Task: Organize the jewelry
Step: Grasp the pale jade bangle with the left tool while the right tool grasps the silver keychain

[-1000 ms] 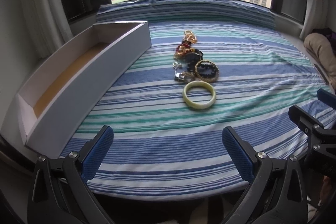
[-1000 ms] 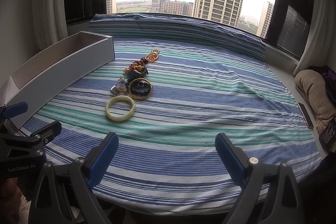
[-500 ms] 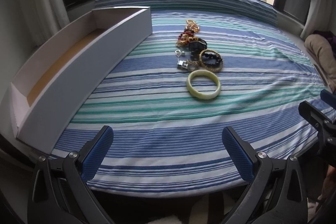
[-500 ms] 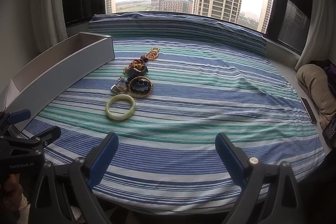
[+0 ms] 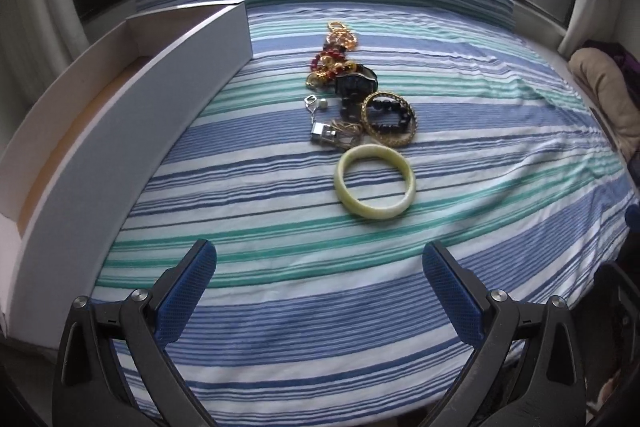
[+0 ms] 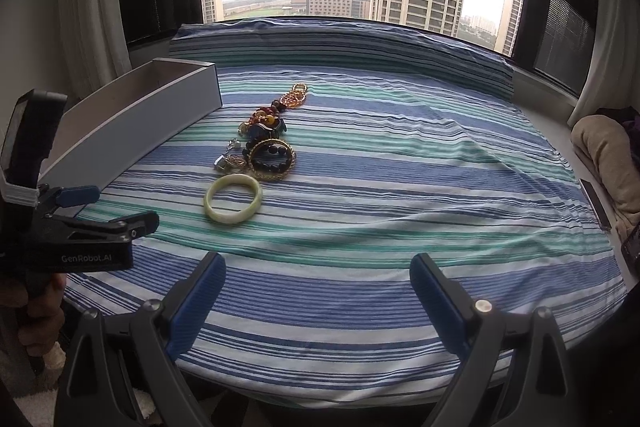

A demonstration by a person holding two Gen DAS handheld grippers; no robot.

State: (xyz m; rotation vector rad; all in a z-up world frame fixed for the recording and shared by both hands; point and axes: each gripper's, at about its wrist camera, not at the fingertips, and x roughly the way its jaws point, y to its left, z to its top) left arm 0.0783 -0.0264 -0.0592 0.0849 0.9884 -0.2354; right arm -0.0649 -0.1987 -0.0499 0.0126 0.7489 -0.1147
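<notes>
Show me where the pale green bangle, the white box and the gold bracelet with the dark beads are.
Bangle [image 5: 362, 211]: left wrist view, near rim of the ring.
Box [image 5: 120, 131]: left wrist view, outer side of its long wall.
Gold bracelet [image 6: 262, 146]: right wrist view, far left arc of its gold rim.

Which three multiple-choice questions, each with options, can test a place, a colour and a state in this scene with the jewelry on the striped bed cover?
1. Where does the long white cardboard box stand?
A. left of the jewelry row
B. right of it
C. on top of it

2. What colour is the smooth stone bangle nearest the grippers?
A. red
B. pale green
C. black

3. How is the left gripper?
A. shut on the bangle
B. shut, empty
C. open, empty

Key: 1 A, the box runs along the left edge of the striped bed cover; 2 B, its ring is pale green; 3 C, its blue pads stand wide apart above the cover.
</notes>
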